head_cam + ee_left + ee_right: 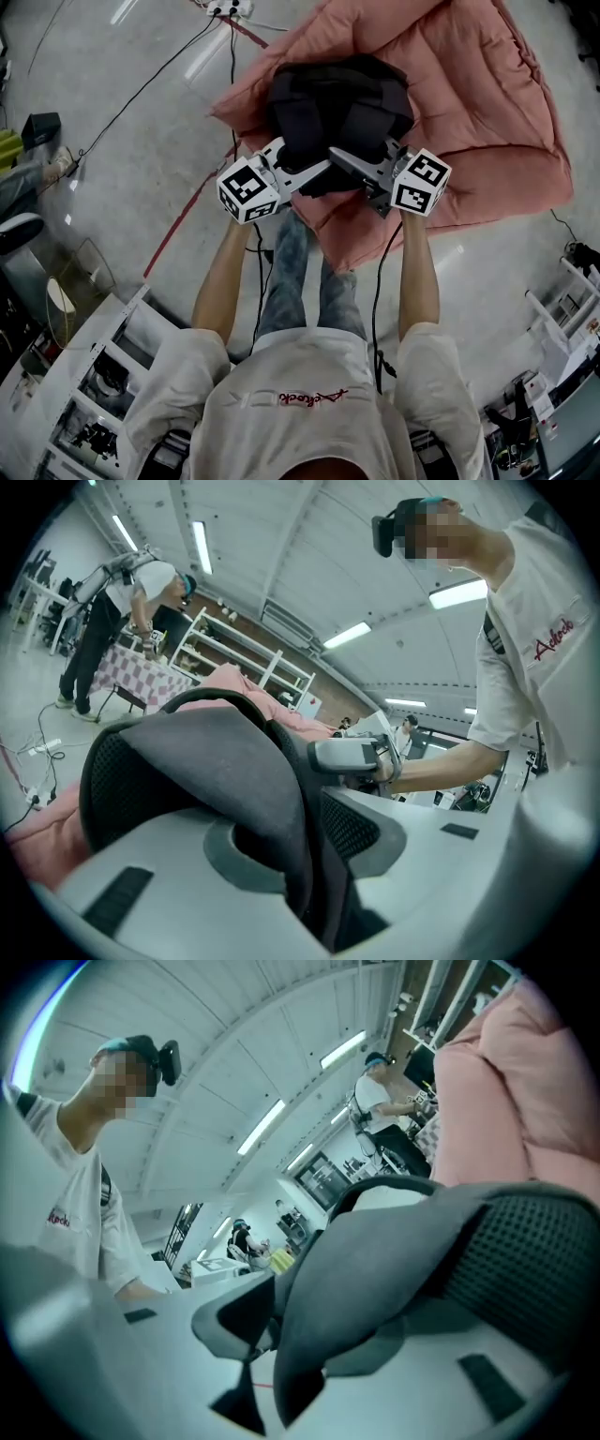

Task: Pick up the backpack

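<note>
A black backpack (pixel 337 108) lies on a pink quilt (pixel 469 103) on the floor. Both grippers meet at its near edge. My left gripper (pixel 305 173) comes in from the left and is shut on a grey padded shoulder strap (pixel 216 761), which is pinched between its pale jaws (pixel 300 855). My right gripper (pixel 352 164) comes in from the right and is shut on the other strap (pixel 375 1279), whose mesh-backed padding folds over its lower jaw (pixel 309 1354). From the left gripper view, the right gripper (pixel 347 755) shows just beyond the strap.
Black cables (pixel 150 84) and a red tape line (pixel 192 211) cross the grey floor left of the quilt. A power strip (pixel 230 8) lies at the top. White shelving (pixel 84 375) stands at lower left. Another person (pixel 122 621) bends over a table far off.
</note>
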The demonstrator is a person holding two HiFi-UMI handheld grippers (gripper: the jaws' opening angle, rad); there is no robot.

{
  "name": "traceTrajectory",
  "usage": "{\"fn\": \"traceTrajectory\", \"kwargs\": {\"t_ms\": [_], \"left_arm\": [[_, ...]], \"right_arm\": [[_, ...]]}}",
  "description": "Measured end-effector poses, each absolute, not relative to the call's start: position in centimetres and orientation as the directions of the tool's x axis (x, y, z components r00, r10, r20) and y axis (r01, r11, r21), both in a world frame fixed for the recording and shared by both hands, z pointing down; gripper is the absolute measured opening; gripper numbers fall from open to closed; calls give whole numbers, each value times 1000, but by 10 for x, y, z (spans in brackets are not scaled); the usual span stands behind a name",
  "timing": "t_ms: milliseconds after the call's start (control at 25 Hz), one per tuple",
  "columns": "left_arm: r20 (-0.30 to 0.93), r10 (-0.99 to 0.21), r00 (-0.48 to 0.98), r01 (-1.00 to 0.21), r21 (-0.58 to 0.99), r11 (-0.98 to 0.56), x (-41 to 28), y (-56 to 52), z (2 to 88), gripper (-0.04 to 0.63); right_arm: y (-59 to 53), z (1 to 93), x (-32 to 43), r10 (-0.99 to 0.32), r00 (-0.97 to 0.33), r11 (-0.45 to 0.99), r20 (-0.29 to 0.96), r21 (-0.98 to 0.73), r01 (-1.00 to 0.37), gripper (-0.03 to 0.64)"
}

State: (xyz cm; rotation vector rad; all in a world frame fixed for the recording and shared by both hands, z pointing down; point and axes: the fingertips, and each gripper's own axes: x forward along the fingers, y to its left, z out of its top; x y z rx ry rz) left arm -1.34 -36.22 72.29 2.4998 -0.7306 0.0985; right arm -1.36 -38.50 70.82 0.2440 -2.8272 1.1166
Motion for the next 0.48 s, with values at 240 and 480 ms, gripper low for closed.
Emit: {"fn": "traceTrajectory", "kwargs": {"t_ms": [240, 480], "left_arm": [[203, -485, 851, -521, 440, -731, -13, -359, 709, 114], [207, -527, 824, -560, 434, -705, -19, -366, 709, 114]], "right_arm": [[-395, 697, -18, -67, -998, 640, 19, -766, -57, 115], [-405, 694, -27, -63, -997, 704, 49, -705, -79, 86]]}}
